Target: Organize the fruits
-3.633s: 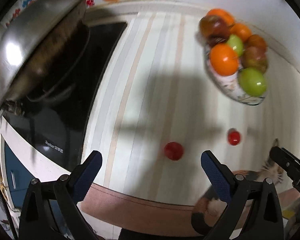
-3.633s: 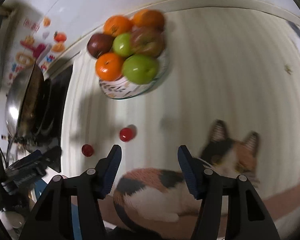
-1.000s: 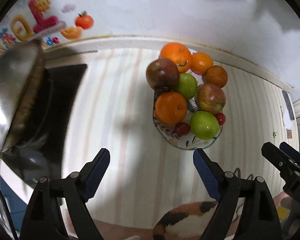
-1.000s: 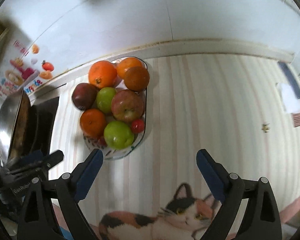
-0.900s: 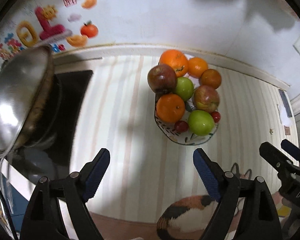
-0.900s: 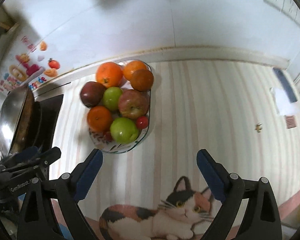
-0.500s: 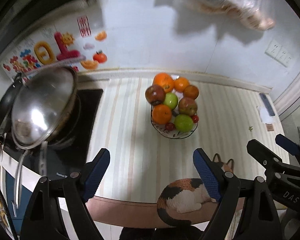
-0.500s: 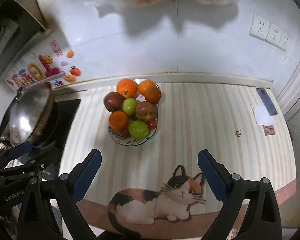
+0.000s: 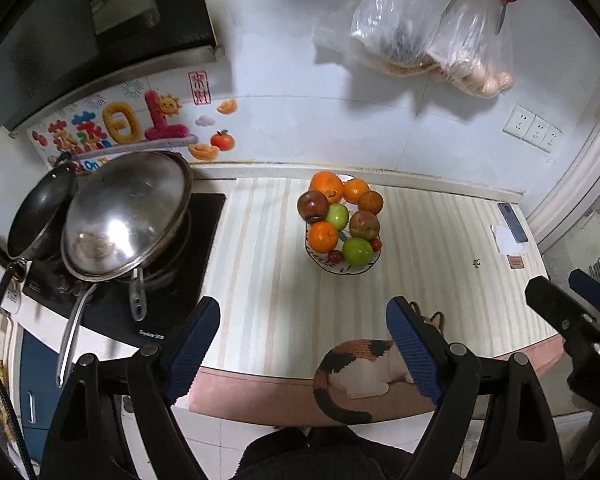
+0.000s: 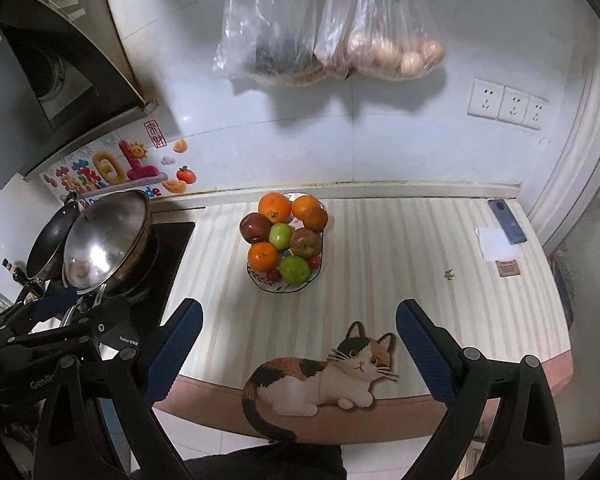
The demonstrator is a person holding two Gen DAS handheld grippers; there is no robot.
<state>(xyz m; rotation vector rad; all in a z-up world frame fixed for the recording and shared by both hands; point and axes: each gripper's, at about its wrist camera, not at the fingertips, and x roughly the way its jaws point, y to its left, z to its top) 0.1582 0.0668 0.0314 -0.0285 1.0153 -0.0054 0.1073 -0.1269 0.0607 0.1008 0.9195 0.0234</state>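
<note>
- A domed steel wok lid [image 10: 107, 236] sits on the black stove, far left.
- The patterned ceramic fruit bowl [image 10: 277, 286], heaped with oranges, apples and cherry tomatoes, stands mid-counter near the wall.
- Left gripper [image 9: 300, 342] and right gripper [image 10: 298, 342] hang above the counter edge, jaws wide, empty.

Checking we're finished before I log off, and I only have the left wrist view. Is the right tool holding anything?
Observer: No. The right tool stands open, with nothing between its fingers.
Operator: Could a stray fruit be hiding behind my left tool, at the front edge?
Observer: No. What it covers is only the face of a printed cat. There is no fruit there.
</note>
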